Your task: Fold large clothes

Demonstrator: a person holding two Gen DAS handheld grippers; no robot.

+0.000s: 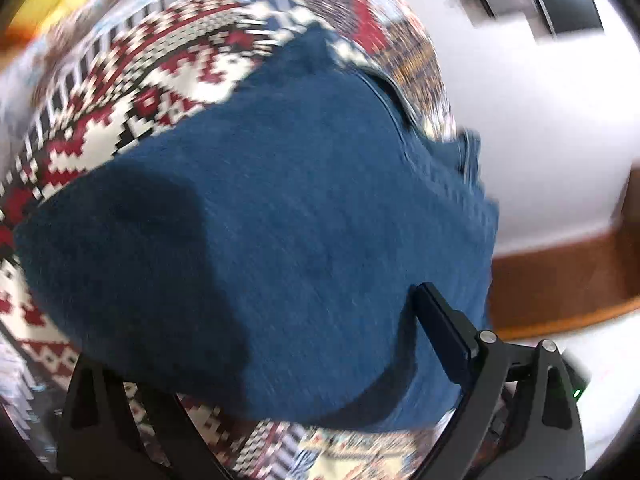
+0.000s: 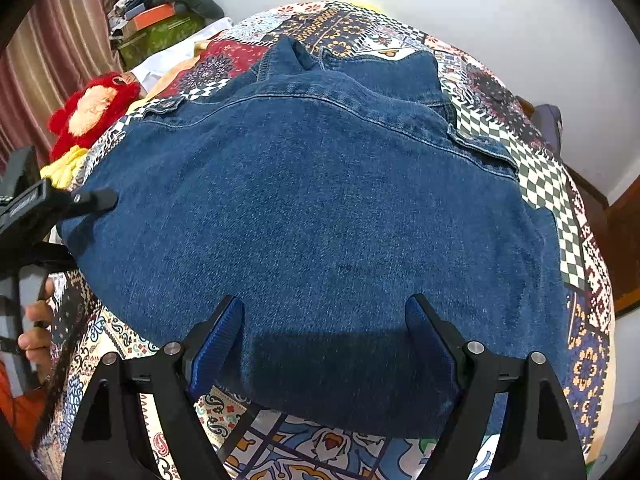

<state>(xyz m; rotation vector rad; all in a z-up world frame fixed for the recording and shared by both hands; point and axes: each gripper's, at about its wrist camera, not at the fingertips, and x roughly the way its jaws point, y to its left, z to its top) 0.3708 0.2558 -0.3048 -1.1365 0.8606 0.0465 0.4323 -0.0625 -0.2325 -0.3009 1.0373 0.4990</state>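
A blue denim jacket (image 2: pixel 320 208) lies folded on the patterned bedspread (image 2: pixel 552 184), collar at the far end. My right gripper (image 2: pixel 326 320) is open, its blue-padded fingers (image 2: pixel 218 344) spread just above the jacket's near edge, holding nothing. My left gripper shows in the right wrist view (image 2: pixel 94 199) at the jacket's left edge. In the blurred left wrist view the jacket (image 1: pixel 280 220) fills the middle. Only the right finger (image 1: pixel 444 332) shows clearly there; denim covers the left one, so I cannot tell its state.
A red and yellow plush toy (image 2: pixel 94 114) lies at the bed's left. Boxes and clothes (image 2: pixel 160 12) are piled at the far left by a curtain. A white wall (image 2: pixel 500 20) and a wooden bed frame (image 1: pixel 560 280) lie to the right.
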